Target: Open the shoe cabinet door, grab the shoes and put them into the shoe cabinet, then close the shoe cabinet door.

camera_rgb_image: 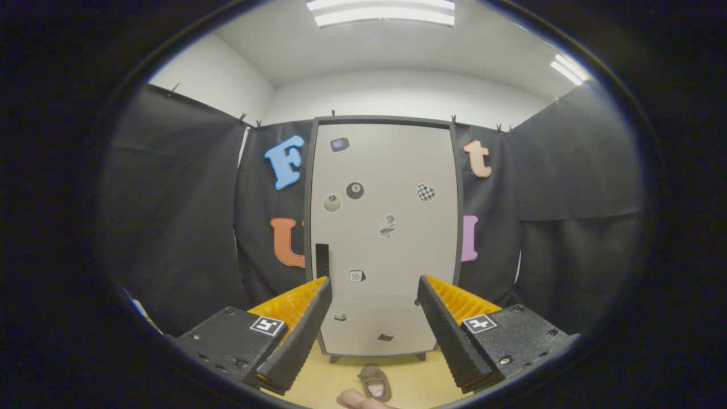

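Shoe cabinet [386, 238] with one shut door, one shoe [375, 383] before it, claw [375, 307] open, empty.

One cabinet, one shoe, one tool.

A single shoe cabinet [383, 238] stands beyond the tool, with one closed door [397, 170] and one dark handle [322, 260] on it. About eight small stickers dot the door, two of them round balls. One brown shoe [375, 383] lies on the floor between the fingers. The one tool [375, 332] has two fingers, spread apart. Two ceiling lights glow overhead.
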`<state>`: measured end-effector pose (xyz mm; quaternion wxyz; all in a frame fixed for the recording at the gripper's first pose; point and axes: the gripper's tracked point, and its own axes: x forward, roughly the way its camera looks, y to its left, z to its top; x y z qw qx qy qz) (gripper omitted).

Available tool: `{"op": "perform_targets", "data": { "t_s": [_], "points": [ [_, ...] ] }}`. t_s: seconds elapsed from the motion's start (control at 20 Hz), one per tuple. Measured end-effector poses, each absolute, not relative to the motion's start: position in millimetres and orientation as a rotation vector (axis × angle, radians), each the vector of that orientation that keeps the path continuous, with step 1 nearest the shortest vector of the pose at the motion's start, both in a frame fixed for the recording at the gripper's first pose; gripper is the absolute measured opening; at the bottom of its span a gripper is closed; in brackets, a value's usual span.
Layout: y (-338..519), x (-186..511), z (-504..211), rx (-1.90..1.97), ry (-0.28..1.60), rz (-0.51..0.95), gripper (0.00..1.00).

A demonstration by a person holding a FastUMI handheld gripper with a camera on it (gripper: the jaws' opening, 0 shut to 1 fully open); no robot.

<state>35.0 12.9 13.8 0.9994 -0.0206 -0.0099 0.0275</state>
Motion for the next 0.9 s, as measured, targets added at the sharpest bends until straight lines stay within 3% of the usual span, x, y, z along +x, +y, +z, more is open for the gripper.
{"op": "perform_targets", "data": {
  "t_s": [0.6, 0.9],
  "points": [
    [117.0, 170.9, -4.1, -0.117, 0.027, 0.282, 0.99],
    [118.8, 245.2, -45.0, -0.070, 0.134, 0.224, 0.93]
  ]
}}
